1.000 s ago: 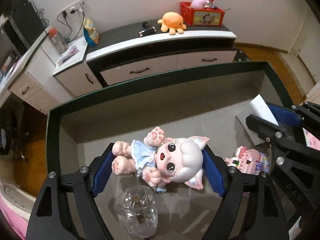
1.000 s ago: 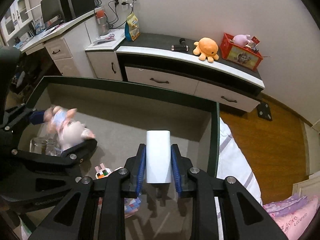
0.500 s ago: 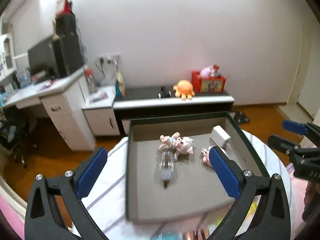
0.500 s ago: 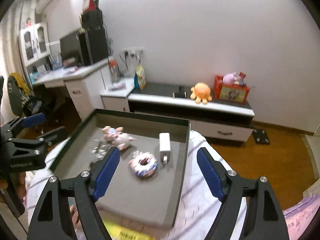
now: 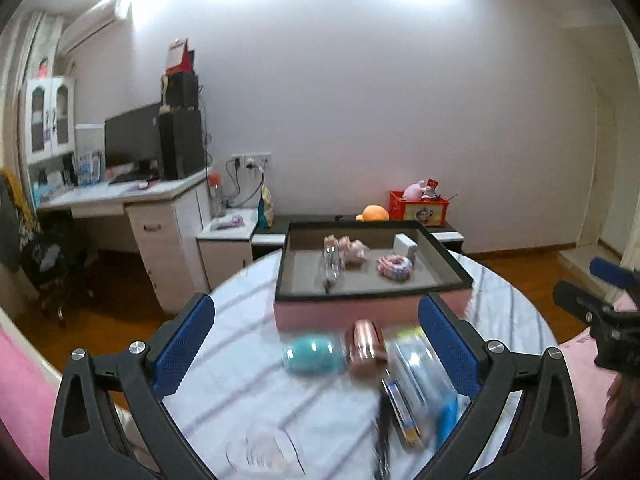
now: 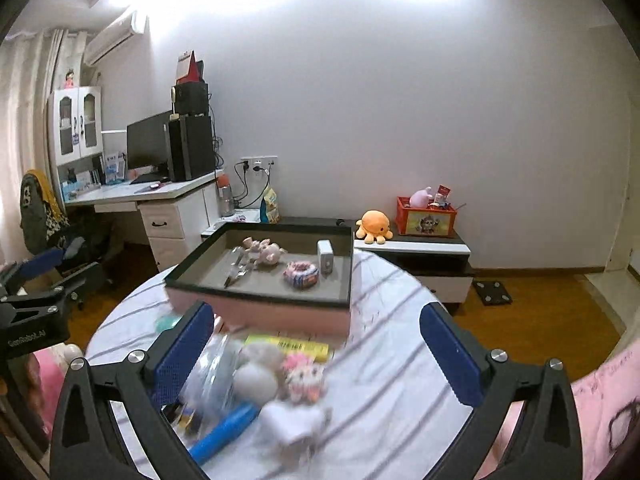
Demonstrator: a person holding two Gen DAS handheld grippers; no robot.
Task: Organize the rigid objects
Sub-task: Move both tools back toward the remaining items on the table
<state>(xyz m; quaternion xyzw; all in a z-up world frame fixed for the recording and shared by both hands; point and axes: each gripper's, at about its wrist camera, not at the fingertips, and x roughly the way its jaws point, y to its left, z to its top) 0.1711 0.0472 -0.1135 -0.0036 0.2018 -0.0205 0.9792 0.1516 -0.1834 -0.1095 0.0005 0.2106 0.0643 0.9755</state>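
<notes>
Both grippers pulled back off the tray since 1 s ago: then L jaws straddled the doll and R jaws pinched the white box inside it; now whole tray sits well ahead of both. R jaws have just been opening, nothing between pads; L jaws opened a bit further early on, also empty. Both stand wide.

Landmark = tray, dark-rimmed, pink-sided, on round striped table.

Room, L view only: little beyond what R shows, but wall behind tray hides most of the low cabinet. R view shows cabinet behind-right of tray with orange plush octopus and red crate in full; desk w/ monitor far left of tray in both.

L gripper: short of tray's near wall. R gripper: same, near wall ahead. Each view catches the other gripper at frame edge.

In tray: doll at back-left, lying down; clear bottle just left of doll, lying; pink ring-shaped block toy right of centre; white box upright at back-right, just beside ring toy.

Outside tray, near side, blurred:
- L view: teal egg-shaped thing, copper cup touching it, clear packet to the right.
- R view: yellow flat pack just beside tray's near wall, pale plush bits, small pink figure, blue tube. Can't tell exact contacts, too smeared.
</notes>
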